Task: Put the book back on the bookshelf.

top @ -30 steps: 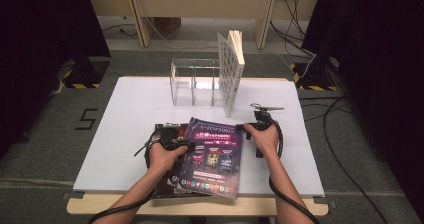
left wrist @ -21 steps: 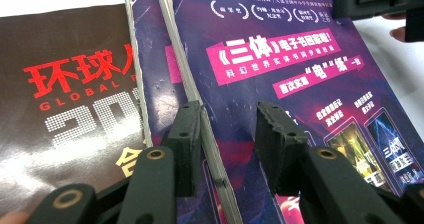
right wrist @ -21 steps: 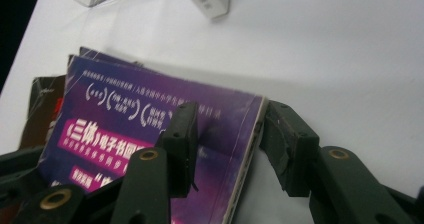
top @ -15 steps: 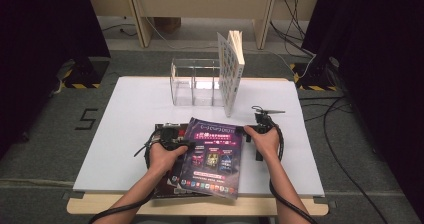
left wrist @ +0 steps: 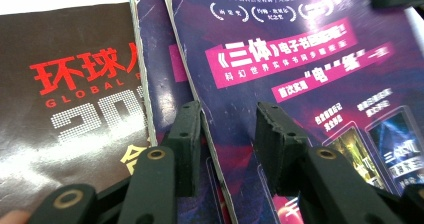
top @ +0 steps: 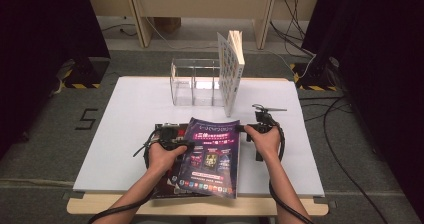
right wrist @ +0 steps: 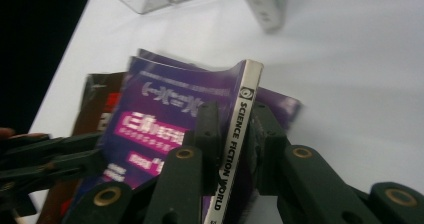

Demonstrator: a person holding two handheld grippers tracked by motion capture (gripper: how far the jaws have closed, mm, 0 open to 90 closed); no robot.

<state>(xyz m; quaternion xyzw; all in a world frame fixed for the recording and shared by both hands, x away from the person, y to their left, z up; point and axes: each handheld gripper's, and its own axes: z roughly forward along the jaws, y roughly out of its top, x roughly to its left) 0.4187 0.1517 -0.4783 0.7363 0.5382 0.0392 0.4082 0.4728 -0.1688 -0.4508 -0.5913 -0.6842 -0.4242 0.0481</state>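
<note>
High view shows, nearest the front edge of the white surface (top: 130, 134), a purple magazine (top: 212, 156) lying on top of a dark magazine (top: 167, 176) whose brown cover sticks out on the left. The left hand-held gripper (top: 176, 143) sits at the purple magazine's left edge, and the right hand-held gripper (top: 246, 129) sits at its right edge, near the top corner.

In the left gripper view the two black jaws stand apart astride the purple magazine's page edge (left wrist: 210, 129); one jaw is over the pages below and the other over the cover, and I cannot tell whether either pad presses on the paper. The dark magazine with red lettering (left wrist: 75, 99) lies just beside, on the left.

In the right gripper view the jaws have just been closing, and the white spine (right wrist: 237, 134) of the purple magazine stands upright between them, gripped from both sides, with that edge raised off the surface.

Farther back, a clear acrylic rack (top: 195, 81) with dividers stands on the surface. A book (top: 231, 71) stands upright against its right end, pages facing the camera. Both lie straight beyond the magazines, well apart from them, with bare surface between. Cables (top: 345, 119) trail on the floor at the right.
</note>
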